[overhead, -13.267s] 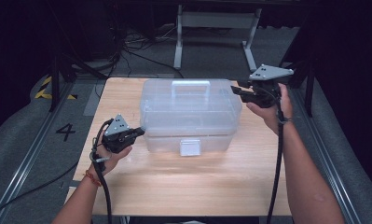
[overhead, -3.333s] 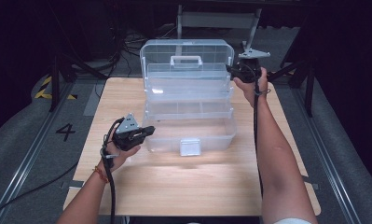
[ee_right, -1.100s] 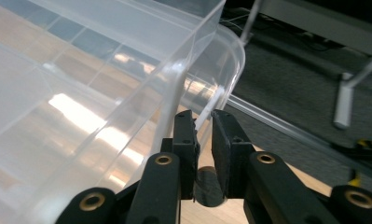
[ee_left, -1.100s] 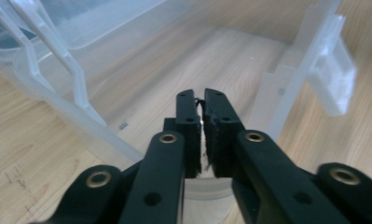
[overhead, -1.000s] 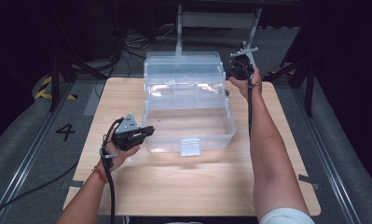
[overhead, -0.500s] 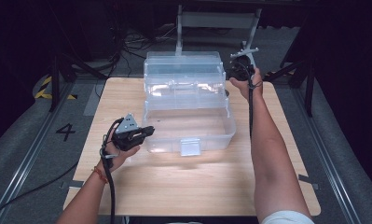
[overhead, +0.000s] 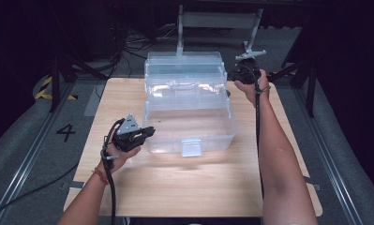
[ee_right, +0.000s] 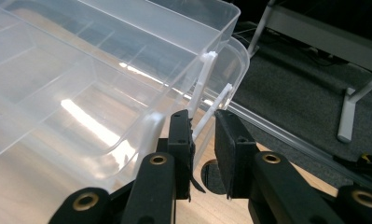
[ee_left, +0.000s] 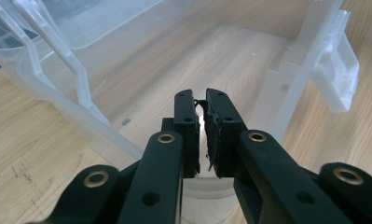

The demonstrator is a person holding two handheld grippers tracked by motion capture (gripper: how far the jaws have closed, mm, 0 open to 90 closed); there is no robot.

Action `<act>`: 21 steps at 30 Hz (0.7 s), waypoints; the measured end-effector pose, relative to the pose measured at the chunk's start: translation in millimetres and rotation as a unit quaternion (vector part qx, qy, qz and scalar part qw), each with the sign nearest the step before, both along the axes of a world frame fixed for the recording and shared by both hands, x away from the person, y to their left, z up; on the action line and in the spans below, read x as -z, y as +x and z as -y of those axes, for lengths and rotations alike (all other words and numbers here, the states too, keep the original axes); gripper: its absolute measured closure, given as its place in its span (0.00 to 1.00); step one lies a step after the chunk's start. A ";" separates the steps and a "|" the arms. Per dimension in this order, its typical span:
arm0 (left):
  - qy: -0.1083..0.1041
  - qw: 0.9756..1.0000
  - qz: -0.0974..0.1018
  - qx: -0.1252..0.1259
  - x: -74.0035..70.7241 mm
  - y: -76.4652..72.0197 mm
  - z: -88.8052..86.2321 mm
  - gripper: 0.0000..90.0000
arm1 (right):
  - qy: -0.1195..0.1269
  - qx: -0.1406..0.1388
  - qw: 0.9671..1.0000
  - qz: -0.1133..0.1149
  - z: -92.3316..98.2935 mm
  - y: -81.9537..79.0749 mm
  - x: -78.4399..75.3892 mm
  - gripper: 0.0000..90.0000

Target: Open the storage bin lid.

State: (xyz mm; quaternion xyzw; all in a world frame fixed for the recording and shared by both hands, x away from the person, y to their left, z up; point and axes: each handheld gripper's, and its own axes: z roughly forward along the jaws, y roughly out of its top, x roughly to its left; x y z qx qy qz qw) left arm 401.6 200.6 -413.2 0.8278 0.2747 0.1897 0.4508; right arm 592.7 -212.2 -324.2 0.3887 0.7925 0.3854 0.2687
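Plastic box looks light, stiff and slippery; hold its rim. Left gripper jaws pinch the near wall. Right gripper jaws sit nearly closed around a thin hinge arm.

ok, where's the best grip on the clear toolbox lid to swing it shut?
Probably the lid's right end rim, approached from the right, where the right gripper already sits. That edge is thin enough for the jaws, and the left gripper pinches the base wall, steadying it.
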 end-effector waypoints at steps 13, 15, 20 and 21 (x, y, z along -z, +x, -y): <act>0.021 1.000 0.013 -0.006 -11.8 -13.2 -11.6 0.88 | 0.004 -0.007 1.000 0.028 19.5 -36.8 -15.6 0.81; 0.024 1.000 0.014 -0.008 -14.3 -15.2 -15.6 0.88 | 0.003 -0.010 0.999 0.031 23.7 -42.4 -14.7 0.81; 0.031 0.999 0.015 -0.010 -19.1 -20.4 -21.6 0.87 | 0.006 -0.015 0.999 0.032 31.3 -53.9 -8.4 0.78; 0.038 0.999 0.017 -0.010 -20.4 -21.6 -23.9 0.87 | 0.008 -0.015 0.999 0.031 32.1 -55.7 -7.5 0.78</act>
